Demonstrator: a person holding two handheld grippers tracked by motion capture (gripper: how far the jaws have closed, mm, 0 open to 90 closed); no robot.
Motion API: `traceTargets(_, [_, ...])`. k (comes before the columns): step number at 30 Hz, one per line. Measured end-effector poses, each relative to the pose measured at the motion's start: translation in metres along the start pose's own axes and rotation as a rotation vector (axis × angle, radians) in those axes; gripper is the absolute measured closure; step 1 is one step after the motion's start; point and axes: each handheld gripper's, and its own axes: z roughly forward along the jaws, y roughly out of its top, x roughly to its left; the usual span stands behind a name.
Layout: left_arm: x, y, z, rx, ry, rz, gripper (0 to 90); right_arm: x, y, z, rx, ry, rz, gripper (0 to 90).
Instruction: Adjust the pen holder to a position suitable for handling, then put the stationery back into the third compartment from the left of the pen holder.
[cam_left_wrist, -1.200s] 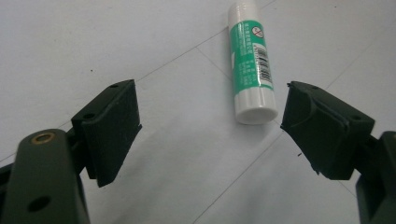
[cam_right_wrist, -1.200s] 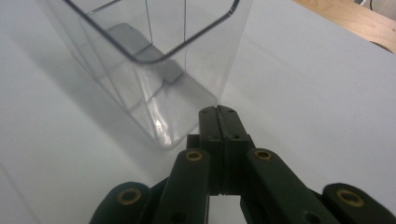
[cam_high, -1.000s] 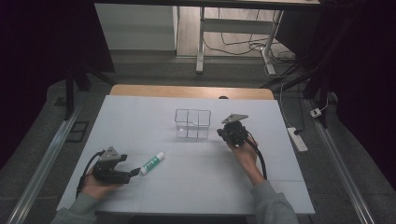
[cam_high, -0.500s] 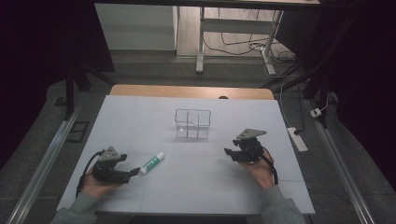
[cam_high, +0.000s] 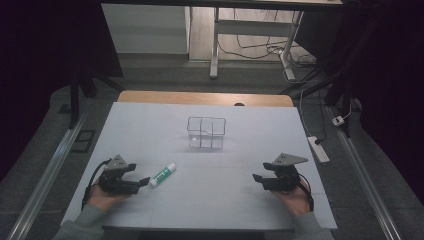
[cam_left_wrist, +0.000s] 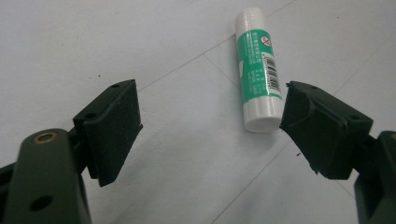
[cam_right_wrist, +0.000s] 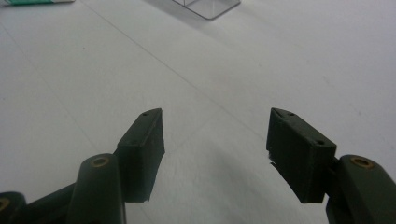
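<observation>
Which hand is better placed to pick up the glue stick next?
Left. The left gripper sits open right beside the glue stick, whose end lies just ahead of its jaws. The right gripper, also open, rests far across the table.

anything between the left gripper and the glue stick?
Nothing. In the left gripper view the left gripper stands open, and only bare white table lies between it and the glue stick, whose near end sits by one jaw.
</observation>
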Motion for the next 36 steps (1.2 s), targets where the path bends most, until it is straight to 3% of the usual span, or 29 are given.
traceTargets(6, [-0.002, 0.002, -0.004, -0.007, 0.003, 0.008, 19.6, -0.003, -0.010, -0.005, -0.005, -0.002, 0.008, 35.6])
traceTargets(15, [-0.006, 0.008, -0.008, -0.008, -0.011, 0.025, 19.7, -0.004, -0.010, -0.006, -0.020, -0.005, -0.033, 34.5])
traceTargets(23, [-0.012, 0.024, -0.011, 0.000, -0.030, 0.046, 19.7, -0.003, -0.010, -0.003, -0.007, -0.001, -0.045, 34.5])
traceTargets(36, [-0.015, 0.040, -0.006, -0.004, -0.069, 0.042, 19.7, -0.002, -0.011, -0.005, -0.007, -0.002, -0.055, 34.5])
